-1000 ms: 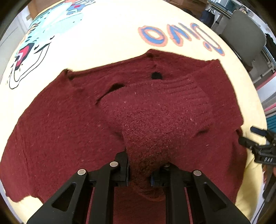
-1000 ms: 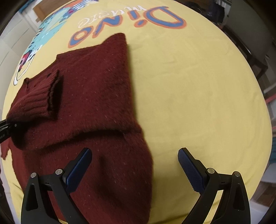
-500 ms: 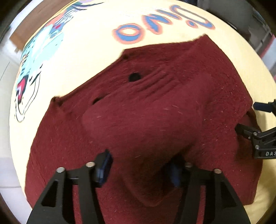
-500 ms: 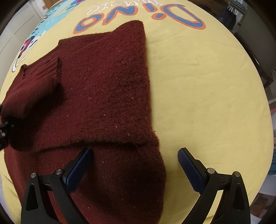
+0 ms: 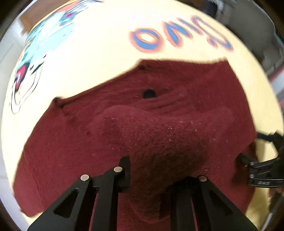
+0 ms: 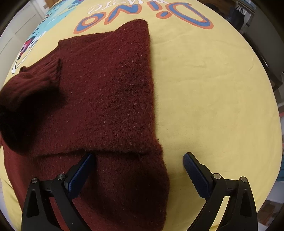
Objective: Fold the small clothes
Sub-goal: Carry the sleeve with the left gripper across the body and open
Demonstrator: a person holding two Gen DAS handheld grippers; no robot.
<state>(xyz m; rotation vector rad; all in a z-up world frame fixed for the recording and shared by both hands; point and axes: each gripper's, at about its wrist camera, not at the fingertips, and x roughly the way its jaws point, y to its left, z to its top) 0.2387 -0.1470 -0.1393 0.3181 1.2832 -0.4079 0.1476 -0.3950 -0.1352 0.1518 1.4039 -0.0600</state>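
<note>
A maroon knit sweater [image 5: 74, 142] lies flat on a yellow sheet [image 6: 213, 88], its right side folded in to a straight edge [image 6: 150, 88]. My left gripper [image 5: 150, 170] is closing its jaws on a bunched sleeve [image 5: 159, 131], pinched between its black fingers and raised above the sweater's body. In the right wrist view that sleeve [image 6: 26, 88] humps up at the left with its ribbed cuff. My right gripper [image 6: 138, 165] stands open low over the sweater's near right corner, one pad over the knit, the other over bare sheet.
The sheet carries a blue-and-orange "Dino" print [image 6: 142, 14] beyond the sweater and a cartoon dinosaur head [image 5: 26, 71] at the far left. My right gripper also shows at the right edge of the left wrist view [image 5: 262, 170]. Dark furniture [image 6: 266, 53] stands past the sheet.
The left jaws spread apart half a second ago and have come together again on the sleeve while that hand shifted sideways. The right gripper sank closer to the sweater's corner, still open.
</note>
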